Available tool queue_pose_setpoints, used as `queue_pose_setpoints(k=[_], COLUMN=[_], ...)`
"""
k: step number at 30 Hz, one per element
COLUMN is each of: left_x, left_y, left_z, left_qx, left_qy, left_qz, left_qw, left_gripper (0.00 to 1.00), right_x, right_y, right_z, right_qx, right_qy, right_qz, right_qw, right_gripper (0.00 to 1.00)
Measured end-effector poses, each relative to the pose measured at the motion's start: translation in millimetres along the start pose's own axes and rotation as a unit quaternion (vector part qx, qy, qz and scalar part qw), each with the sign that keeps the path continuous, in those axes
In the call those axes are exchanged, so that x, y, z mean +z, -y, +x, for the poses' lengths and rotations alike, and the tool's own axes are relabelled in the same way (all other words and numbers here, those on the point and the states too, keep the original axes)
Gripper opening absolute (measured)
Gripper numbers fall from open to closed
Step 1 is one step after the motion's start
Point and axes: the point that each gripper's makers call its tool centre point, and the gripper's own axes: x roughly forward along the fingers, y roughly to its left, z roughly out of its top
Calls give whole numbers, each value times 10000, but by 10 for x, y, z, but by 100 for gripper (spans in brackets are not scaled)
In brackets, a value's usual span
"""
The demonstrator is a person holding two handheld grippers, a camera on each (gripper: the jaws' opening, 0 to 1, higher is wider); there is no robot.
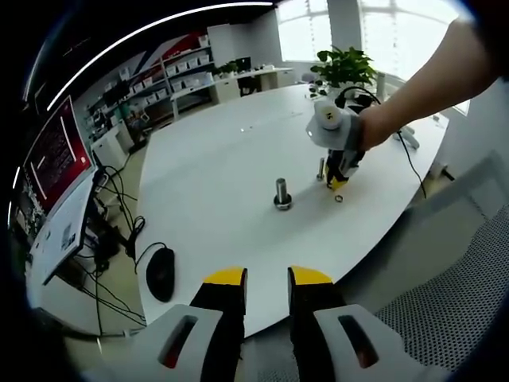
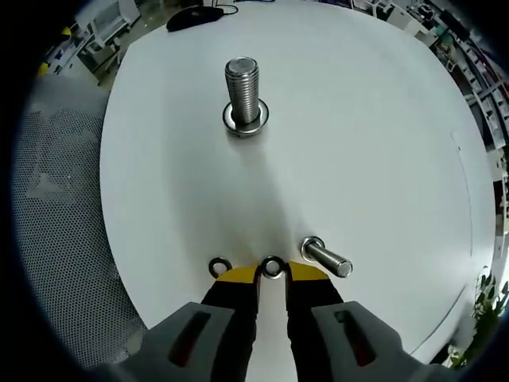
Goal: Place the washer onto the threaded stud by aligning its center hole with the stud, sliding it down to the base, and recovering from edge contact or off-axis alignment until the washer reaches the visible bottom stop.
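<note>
washer (image 2: 273, 267) partly hidden between right claw (image 2: 272, 280) tips, grip unclear, potted plant (image 2: 487, 306) cropped at edge

The place looks like an office or lab: a large white counter (image 1: 215, 167), a monitor (image 1: 54, 155) with a computer mouse (image 1: 161, 272), shelves of storage bins (image 1: 171, 76), a potted plant (image 1: 346, 68) and bright windows (image 1: 306, 32).

No text, label or number can be read — not in either view. Up and to the left of the left gripper (image 1: 266, 278), in the left gripper view, a monitor (image 1: 56, 155) shows rows of pale lettering on a dark red screen, too small and blurred to make out. Farther off, the boxes on the shelves (image 1: 171, 76) carry marks equally illegible.
</note>
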Motion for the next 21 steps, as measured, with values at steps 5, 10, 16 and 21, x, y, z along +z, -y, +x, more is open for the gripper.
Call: queue_pose_setpoints(k=[5, 10, 16, 21], left_x=[-3, -4, -10, -14], left_y=[-2, -2, 3, 14], left_z=[3, 2, 6, 8], left_qx=[-3, -6, -16, -33], left_qy=[-2, -4, -12, -29], left_qz=[0, -9, 2, 15], left_qw=[10000, 10000, 10000, 10000], left_gripper=[18, 18, 18, 18], right_x=[-2, -2, -3, -2], right_y=[-5, -6, 17, 22], right_z=[-2, -5, -11, -10], right_qx=[-34, -56, -5, 28], right_qy=[69, 138, 282, 369], right_qz=[-49, -88, 123, 260], right_qw=[10000, 9998, 9995, 9990], right_gripper=[15, 14, 14, 14])
